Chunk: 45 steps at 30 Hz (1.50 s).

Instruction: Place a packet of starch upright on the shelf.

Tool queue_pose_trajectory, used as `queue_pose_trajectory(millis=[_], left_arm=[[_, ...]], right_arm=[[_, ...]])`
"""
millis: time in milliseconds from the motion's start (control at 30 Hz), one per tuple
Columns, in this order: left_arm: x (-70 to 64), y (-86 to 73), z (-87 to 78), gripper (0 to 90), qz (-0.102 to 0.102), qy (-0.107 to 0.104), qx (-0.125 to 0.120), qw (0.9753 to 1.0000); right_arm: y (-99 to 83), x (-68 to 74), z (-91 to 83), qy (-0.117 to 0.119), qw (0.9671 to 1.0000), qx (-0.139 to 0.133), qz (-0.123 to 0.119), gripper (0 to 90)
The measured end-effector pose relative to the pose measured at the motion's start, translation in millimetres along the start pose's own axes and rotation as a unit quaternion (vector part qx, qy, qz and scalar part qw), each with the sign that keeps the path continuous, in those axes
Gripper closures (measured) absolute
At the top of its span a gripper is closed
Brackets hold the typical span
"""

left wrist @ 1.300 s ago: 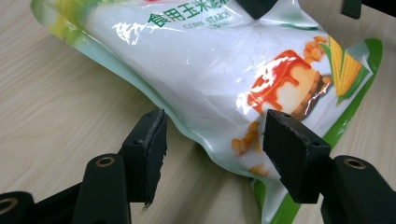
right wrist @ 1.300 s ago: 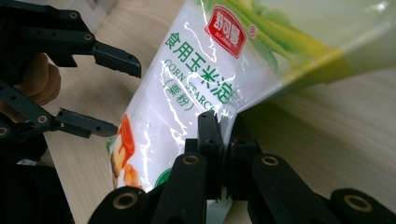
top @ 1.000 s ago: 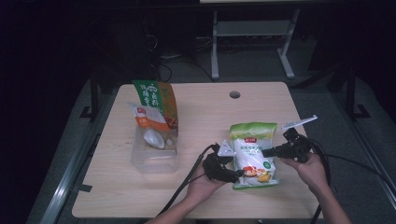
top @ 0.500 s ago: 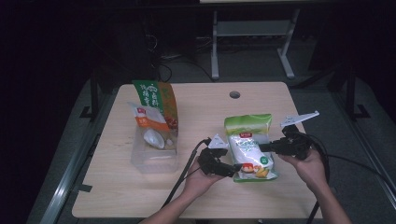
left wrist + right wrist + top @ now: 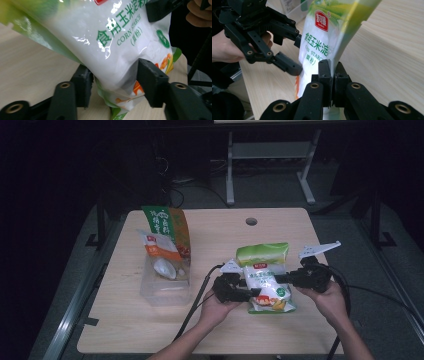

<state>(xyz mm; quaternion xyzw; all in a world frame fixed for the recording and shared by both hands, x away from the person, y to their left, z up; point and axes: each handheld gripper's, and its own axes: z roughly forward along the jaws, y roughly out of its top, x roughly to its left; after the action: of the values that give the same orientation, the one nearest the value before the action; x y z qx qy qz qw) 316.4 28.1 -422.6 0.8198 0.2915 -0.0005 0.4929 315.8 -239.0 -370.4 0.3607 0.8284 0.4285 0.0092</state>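
Right gripper (image 5: 331, 75) clenched hard on the thin side edge of the corn starch bag (image 5: 322, 37), jaws pressed together with only the film seam between them. Bag rising straight ahead of that gripper and leaning away from it, red label and green lettering turned toward the far side, bare wooden table (image 5: 392, 50) beyond. Left gripper (image 5: 113, 80) parted around the bag's lower bulge (image 5: 105, 45), one jaw on each side of the plump white pouch, both close against the film, though no firm squeeze visible; grasp not certain, jaws plainly apart. Across the bag from the right gripper, the left gripper's black linkage and the hand (image 5: 227, 50) behind it. From above, bag (image 5: 263, 275) held between the two tools near the table's front edge, right gripper (image 5: 286, 279) at one side, left gripper (image 5: 254, 293) at the other and lower, hands behind each, cables trailing off the table. Well apart from the left gripper, farther out on its outer side, a clear plastic bin (image 5: 165, 287) with a green-and-orange packet (image 5: 167, 232) and a smaller white pouch (image 5: 160, 257) standing in it.
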Motion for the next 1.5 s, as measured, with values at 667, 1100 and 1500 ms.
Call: queue_pose_trajectory(millis=[667, 1100, 1500], left_arm=[[-15.0, 1.7, -11.5, 64.5, 0.07, 0.065, -0.002, 0.9954], [-14.2, 0.0, -14.4, 57.7, 0.071, 0.061, 0.008, 0.9956], [-10.5, -17.1, -35.7, 44.6, 0.064, 0.084, 0.006, 0.9944]], right_arm=[[-13.4, 17.0, 26.6, -0.02, 0.9976, 0.055, -0.036, 78.7], [-11.7, 16.2, 32.2, -0.001, 0.9966, 0.076, -0.034, 86.6], [-4.1, 22.8, 30.9, -0.011, 0.9977, 0.057, -0.034, 87.8]])
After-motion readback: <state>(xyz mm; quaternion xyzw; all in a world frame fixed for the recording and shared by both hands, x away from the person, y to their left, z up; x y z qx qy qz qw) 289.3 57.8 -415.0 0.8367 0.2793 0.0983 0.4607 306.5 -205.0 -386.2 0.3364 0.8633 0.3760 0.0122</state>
